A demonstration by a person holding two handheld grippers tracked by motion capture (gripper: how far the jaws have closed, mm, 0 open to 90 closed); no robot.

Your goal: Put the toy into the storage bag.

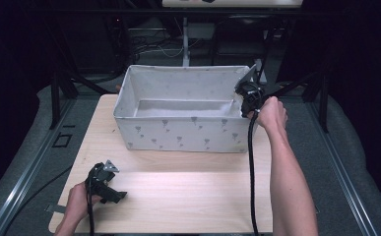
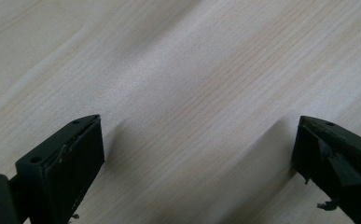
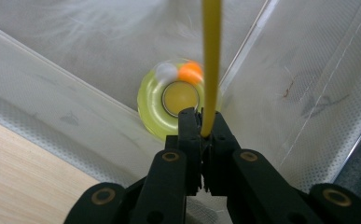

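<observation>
right gripper (image 3: 201,133) fingers pinch a yellow strap (image 3: 211,65) over the fabric bin (image 1: 178,132); left gripper (image 2: 197,158) fingers gape.

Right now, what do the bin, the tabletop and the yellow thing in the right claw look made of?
Bin: likely soft fabric, pale grey with small printed motifs, matte; its walls sag and show a fine weave. Tabletop: light wood or wood-look laminate, with visible straight grain and a low sheen. Yellow strip pinched in the right claw: smooth, probably plastic or rubber; the yellow ring below looks like glossy, translucent plastic.
</observation>
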